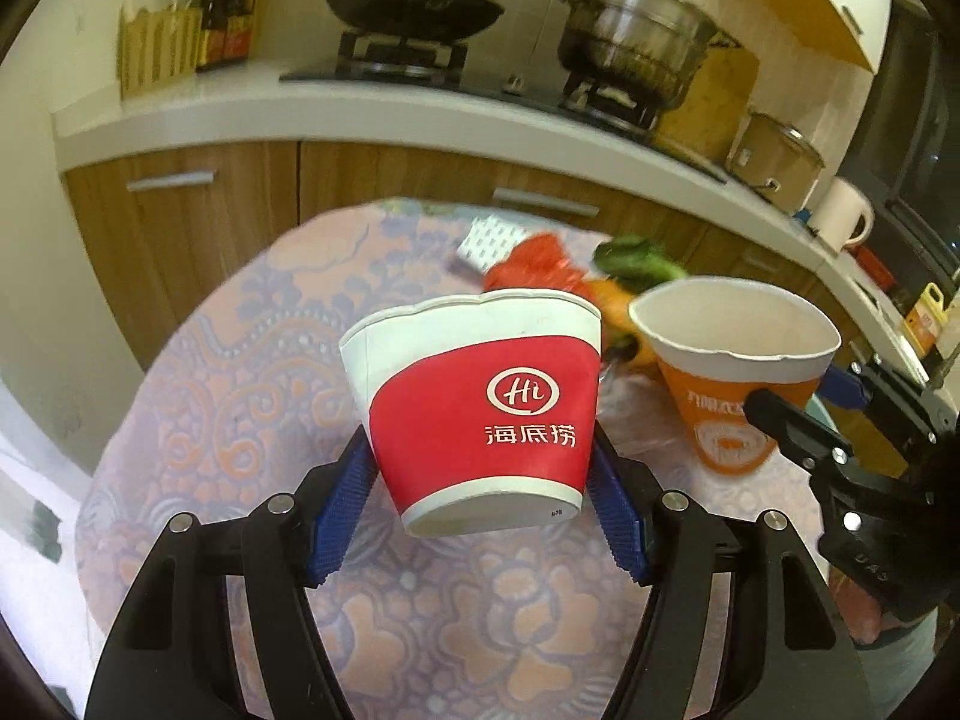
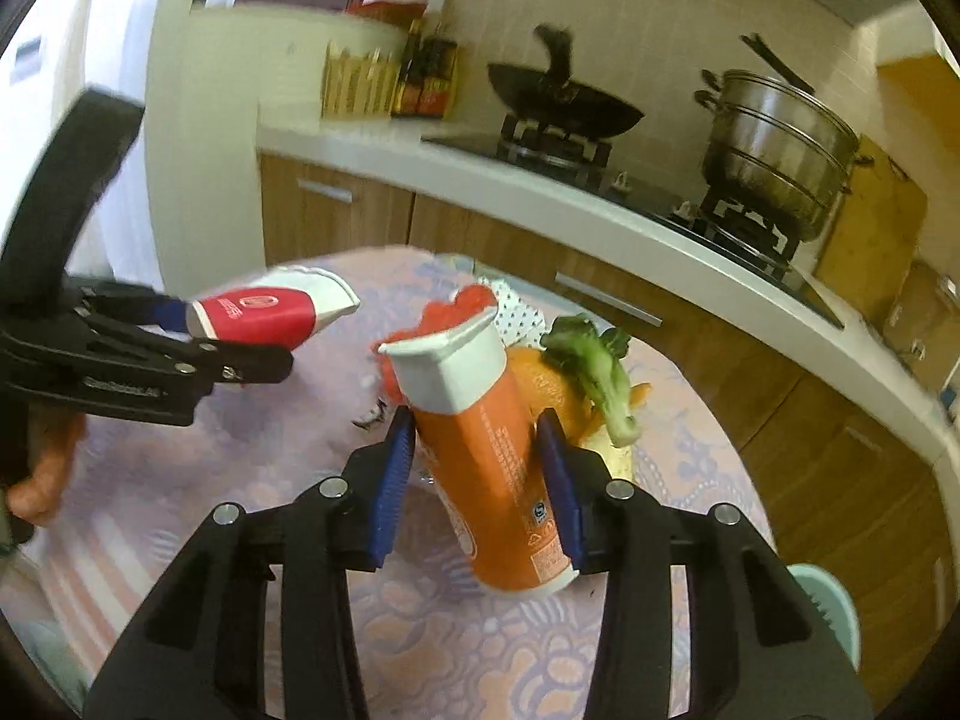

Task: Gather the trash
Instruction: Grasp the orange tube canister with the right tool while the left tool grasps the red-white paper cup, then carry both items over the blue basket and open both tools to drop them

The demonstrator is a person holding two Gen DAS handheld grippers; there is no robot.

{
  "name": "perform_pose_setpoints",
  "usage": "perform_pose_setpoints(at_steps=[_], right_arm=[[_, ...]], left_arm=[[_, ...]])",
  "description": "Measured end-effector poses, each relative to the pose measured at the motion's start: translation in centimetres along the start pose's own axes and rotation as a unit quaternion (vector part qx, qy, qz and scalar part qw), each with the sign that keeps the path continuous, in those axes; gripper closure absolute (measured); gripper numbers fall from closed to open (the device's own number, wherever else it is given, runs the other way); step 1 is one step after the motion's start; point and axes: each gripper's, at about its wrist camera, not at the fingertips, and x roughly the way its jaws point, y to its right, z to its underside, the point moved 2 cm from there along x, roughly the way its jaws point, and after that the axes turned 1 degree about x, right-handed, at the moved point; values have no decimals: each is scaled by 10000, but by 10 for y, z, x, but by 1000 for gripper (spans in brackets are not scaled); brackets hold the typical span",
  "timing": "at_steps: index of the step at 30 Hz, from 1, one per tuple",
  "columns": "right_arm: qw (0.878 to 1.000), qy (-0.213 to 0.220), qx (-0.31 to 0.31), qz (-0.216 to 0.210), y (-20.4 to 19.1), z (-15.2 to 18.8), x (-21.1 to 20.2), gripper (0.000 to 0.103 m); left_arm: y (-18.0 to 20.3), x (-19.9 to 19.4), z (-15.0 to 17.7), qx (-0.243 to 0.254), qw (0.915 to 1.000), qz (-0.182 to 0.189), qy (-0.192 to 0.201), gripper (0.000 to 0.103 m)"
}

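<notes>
We hold our left gripper (image 1: 483,468) low over the round table covered in a pink and lilac patterned cloth (image 1: 240,408), its two blue ribbed pads (image 1: 342,510) pressed against the sides of a red and white paper cup printed with a white "Hi" logo (image 1: 480,408). The cup is lifted clear of the cloth and tilts with its mouth away from us, its white base toward the camera.

Our right gripper (image 2: 483,468) is likewise clamped, its blue pads (image 2: 393,474) squeezing an orange and white paper cup (image 2: 486,450) whose rim is crushed into an angular shape. This cup leans with its mouth up and away, held above the cloth near the table's middle.

The left wrist view shows the orange cup from the side, open mouth visible, with the right gripper's black finger across its wall at the right edge of the table. It also shows a white kettle (image 1: 843,216) on the grey kitchen counter (image 1: 360,114).

The right wrist view shows the red cup side-on toward the table's left edge, gripped by the left tool. Behind the orange cup, toward the far edge, lie a green leafy vegetable scrap (image 2: 600,360), orange peel (image 2: 540,390) and crumpled red wrapping (image 2: 462,306). A black wok (image 2: 564,102) and a steel steamer pot (image 2: 780,144) sit on the stove beyond.
</notes>
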Motion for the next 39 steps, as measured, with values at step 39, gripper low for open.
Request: perform_pose_setpoints(at_steps=[39], right_arm=[[8932, -677, 3715, 2442, 304, 219, -66, 63]], left_arm=[[366, 152, 8, 2290, 9592, 1427, -849, 35]])
